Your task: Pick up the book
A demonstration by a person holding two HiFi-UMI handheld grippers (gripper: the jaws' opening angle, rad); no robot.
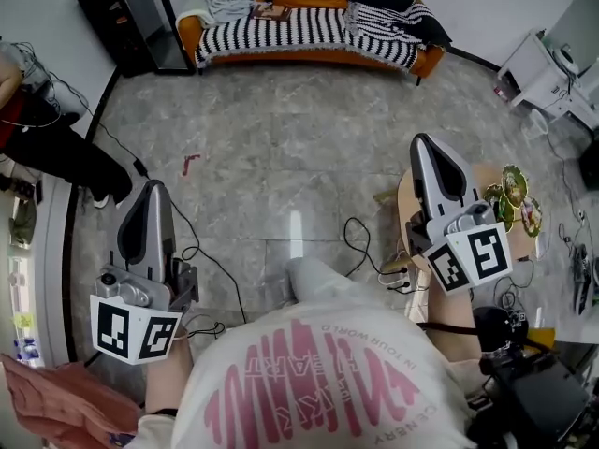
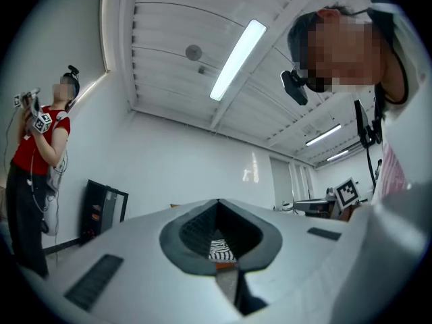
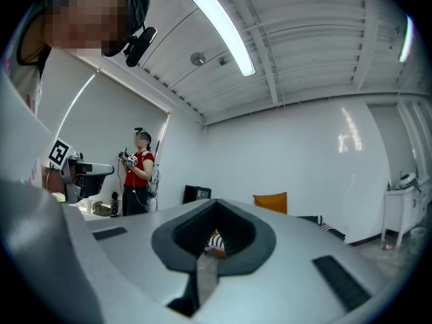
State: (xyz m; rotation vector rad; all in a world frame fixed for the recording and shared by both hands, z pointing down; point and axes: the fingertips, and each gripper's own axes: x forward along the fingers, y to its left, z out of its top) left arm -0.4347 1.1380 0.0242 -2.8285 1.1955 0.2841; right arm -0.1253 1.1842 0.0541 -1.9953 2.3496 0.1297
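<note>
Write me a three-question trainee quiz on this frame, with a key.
1. True or false: the right gripper holds the book.
2. Where does the book lie? A) on a chair B) on the sofa C) in a box
3. How do the jaws of the left gripper stand?
Key: 1 false; 2 B; 3 shut, with nothing between them.

Glossy, smooth stone-look floor (image 1: 281, 157) mid-frame. Striped woven cloth (image 1: 299, 31) over orange fabric sofa (image 1: 426, 61), top. Smooth matt grey plastic on left gripper (image 1: 155, 187) and right gripper (image 1: 421, 141). Soft printed shirt (image 1: 318, 382), bottom.
</note>
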